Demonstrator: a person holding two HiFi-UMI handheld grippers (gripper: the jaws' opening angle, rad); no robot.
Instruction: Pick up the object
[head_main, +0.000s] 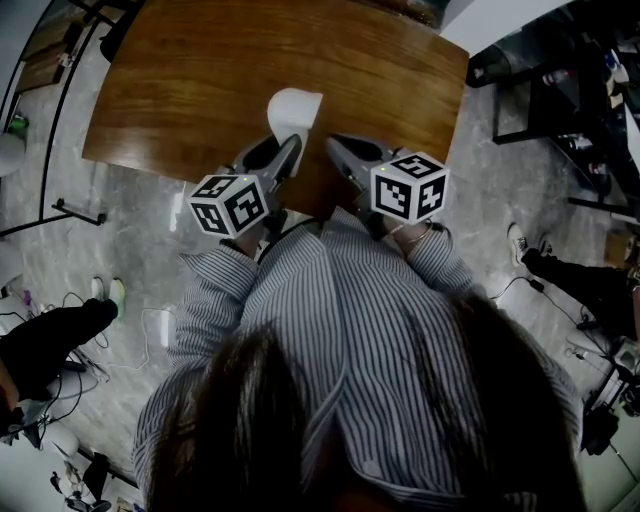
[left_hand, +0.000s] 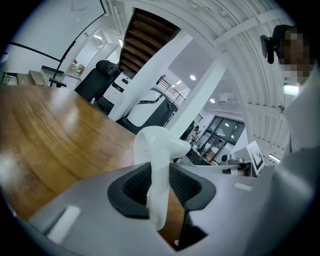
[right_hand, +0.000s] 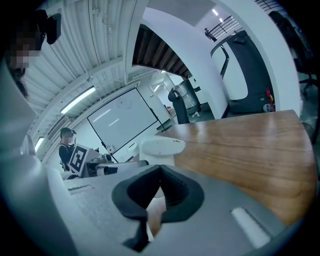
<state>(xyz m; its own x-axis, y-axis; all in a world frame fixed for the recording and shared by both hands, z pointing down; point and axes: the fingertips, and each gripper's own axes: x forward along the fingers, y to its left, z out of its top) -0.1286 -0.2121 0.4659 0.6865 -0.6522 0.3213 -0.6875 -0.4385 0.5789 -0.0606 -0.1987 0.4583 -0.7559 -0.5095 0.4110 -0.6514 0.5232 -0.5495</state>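
Observation:
A white cup-like object (head_main: 293, 108) stands out over the near edge of the brown wooden table (head_main: 200, 80). My left gripper (head_main: 292, 145) is shut on it: in the left gripper view the dark pads (left_hand: 137, 184) press both sides of the thin white wall (left_hand: 159, 165). Whether the object rests on the table (left_hand: 50, 135) or hangs above it I cannot tell. My right gripper (head_main: 333, 145) is just to its right, shut, with nothing between its pads (right_hand: 160, 170). From there the white object (right_hand: 161, 146) shows ahead to the left.
The table (right_hand: 240, 145) runs on far and to both sides. Grey tiled floor (head_main: 480, 210) surrounds it. A person's dark legs and shoes (head_main: 560, 275) are on the floor at right, another dark-clad leg (head_main: 55, 340) and cables at left. A black rack (head_main: 560, 90) stands at the upper right.

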